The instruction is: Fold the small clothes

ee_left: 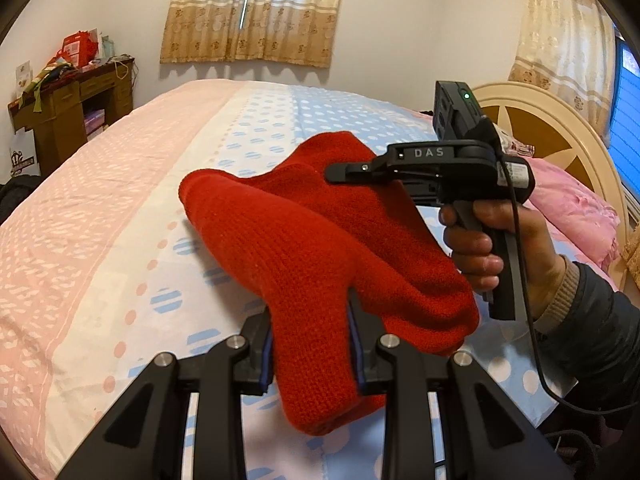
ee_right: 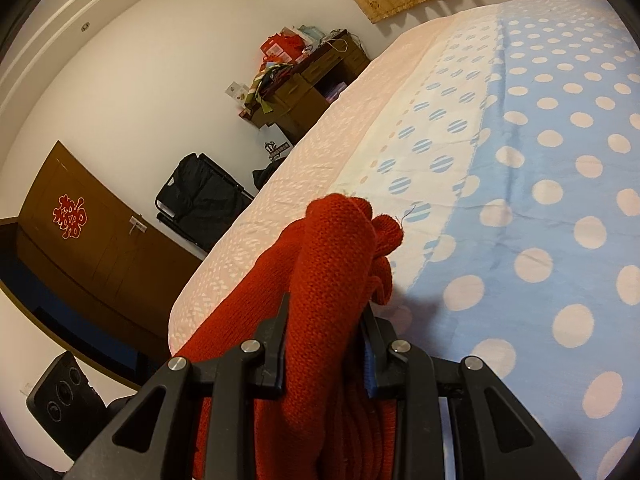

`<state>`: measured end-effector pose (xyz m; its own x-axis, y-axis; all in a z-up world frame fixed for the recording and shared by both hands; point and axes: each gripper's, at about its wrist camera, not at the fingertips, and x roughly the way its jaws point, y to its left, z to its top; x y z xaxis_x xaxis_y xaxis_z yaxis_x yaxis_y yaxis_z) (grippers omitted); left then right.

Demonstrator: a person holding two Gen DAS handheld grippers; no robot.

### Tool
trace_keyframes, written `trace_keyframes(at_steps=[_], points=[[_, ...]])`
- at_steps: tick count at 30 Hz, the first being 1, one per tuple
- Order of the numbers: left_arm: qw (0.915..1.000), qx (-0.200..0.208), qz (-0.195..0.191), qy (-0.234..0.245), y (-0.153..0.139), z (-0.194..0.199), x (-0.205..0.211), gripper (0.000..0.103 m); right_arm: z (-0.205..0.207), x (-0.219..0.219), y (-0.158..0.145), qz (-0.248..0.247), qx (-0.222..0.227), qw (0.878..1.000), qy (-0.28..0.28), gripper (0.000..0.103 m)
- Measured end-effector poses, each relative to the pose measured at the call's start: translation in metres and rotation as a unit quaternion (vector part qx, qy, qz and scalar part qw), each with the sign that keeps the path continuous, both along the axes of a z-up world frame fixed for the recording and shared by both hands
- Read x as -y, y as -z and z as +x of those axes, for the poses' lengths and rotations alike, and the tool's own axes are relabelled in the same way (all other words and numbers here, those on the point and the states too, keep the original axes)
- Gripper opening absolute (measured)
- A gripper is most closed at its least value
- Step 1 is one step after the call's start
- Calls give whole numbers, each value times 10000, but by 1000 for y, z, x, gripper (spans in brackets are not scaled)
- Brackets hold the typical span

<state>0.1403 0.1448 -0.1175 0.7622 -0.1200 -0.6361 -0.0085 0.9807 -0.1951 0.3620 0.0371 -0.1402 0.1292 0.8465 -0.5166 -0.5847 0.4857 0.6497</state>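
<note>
Red knit, chunky weave, that's the small garment (ee_left: 304, 240) here, and it's up off the bed (ee_left: 120, 216), strung between both tools. The left tool (ee_left: 310, 336) has its two fingers clamped on a thick fold of the knit, fabric bulging out above and hanging below the pads. Ahead of it and off to its right, the right tool (ee_left: 344, 171) reaches in sideways, its tip pushed into the far edge of the same garment, with a hand (ee_left: 492, 240) wrapped round its handle and a dark sleeve (ee_left: 592, 320) behind.

From the right tool's own camera it's the same deal: the fingers of the right tool (ee_right: 326, 320) are closed on a bunched wad of the red knit (ee_right: 332, 264), which spills forward past the fingertips and trails back underneath.

Under both tools is the bedspread, pink on one side, blue with pale dots (ee_right: 540, 200) on the other. Past the left tool, over by the wall, there's a cluttered brown desk (ee_left: 68, 108) and curtains (ee_left: 256, 12); a round headboard (ee_left: 552, 128) sits beyond the right tool.
</note>
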Motion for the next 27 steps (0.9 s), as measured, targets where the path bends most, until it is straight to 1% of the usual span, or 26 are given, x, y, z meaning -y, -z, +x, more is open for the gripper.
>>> trace_keyframes(at_steps=[5, 11, 15, 18, 20, 24, 27], points=[[10000, -3, -22, -72, 3, -9, -5, 30, -2, -11, 2, -47, -10, 10000, -81, 29], [9997, -118, -32, -209, 18, -14, -14, 30, 0, -25, 9, -109, -88, 9998, -151, 29], [9995, -152, -79, -277, 23, -18, -16, 30, 1, -33, 10, -151, -80, 9997, -195, 29], [9994, -156, -16, -299, 25, -19, -13, 30, 3, -37, 10, -196, -82, 9996, -196, 29], [9993, -197, -13, -321, 29, -23, -8, 30, 6, -38, 14, -251, -120, 9995, -152, 29], [9987, -321, -157, -376, 45, -28, -9, 30, 10, -35, 28, -366, -234, 9990, -81, 29], [9987, -281, -161, -383, 43, -28, -7, 30, 13, -33, 38, -409, -321, 9986, -22, 29]])
